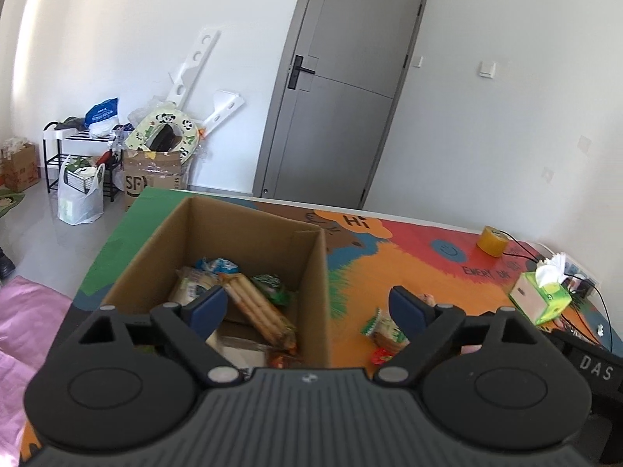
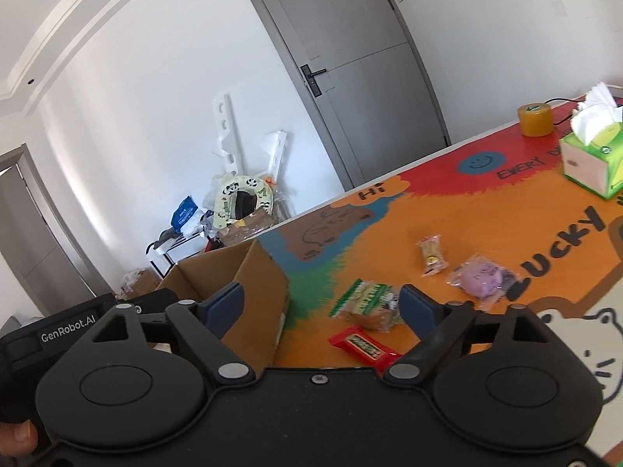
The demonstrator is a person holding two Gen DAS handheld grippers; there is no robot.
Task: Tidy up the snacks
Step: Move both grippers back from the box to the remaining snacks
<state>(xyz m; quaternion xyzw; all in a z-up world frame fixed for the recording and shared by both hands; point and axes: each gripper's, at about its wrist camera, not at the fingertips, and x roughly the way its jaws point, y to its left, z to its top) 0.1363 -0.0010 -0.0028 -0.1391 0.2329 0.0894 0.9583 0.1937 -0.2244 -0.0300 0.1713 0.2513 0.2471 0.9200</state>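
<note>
With both the left gripper (image 1: pixel 307 309) and right gripper (image 2: pixel 321 305) being held wide open and empty, the green-wrapped snack (image 2: pixel 368 303) lying between the right jaws is best being straddled squarely before closing, then carried to the cardboard box (image 2: pixel 257 288) beside the left jaw.

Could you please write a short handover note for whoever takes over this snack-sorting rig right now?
Left gripper: open, empty, over the near right wall of the cardboard box.
Right gripper: open, empty, aimed at the table just right of the box.
Done: several snacks already lie in the box, among them a long packet of biscuit sticks.
Left: four snacks on the colourful table mat: green-and-white packet, red bar, small beige packet, pink bun in clear wrap.
The tissue box and tape roll stand further back.
</note>
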